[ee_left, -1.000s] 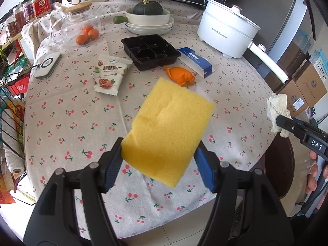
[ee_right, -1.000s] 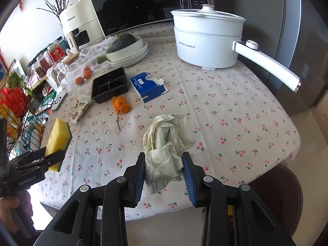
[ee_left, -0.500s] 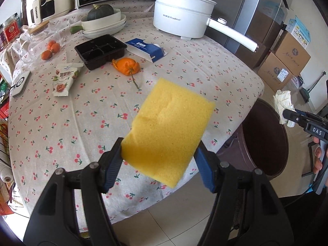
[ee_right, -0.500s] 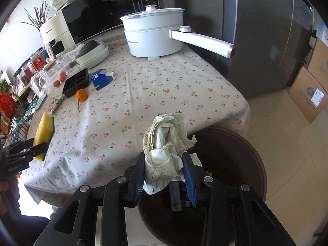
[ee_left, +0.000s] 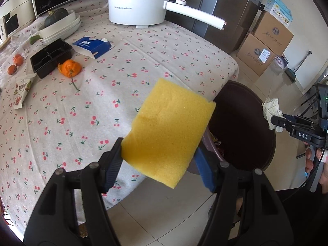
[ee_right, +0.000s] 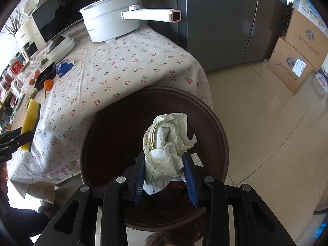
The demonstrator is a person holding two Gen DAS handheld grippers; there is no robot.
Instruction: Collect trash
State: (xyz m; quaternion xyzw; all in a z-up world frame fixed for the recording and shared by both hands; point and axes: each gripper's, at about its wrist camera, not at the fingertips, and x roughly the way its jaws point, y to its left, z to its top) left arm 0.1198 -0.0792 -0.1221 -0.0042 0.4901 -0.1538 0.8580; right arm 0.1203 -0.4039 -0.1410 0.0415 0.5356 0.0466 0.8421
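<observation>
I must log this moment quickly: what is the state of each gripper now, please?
Left gripper: shut on the yellow sponge.
Right gripper: shut on the crumpled paper, above the dark bin.

White electric pot (ee_left: 139, 8) and squash (ee_left: 55, 16) on cherry-print tablecloth (ee_left: 155, 61)

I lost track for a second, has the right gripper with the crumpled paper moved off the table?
Yes. The right gripper, shut on the crumpled paper, has swung off the tablecloth and now hangs over the brown bin.
</observation>
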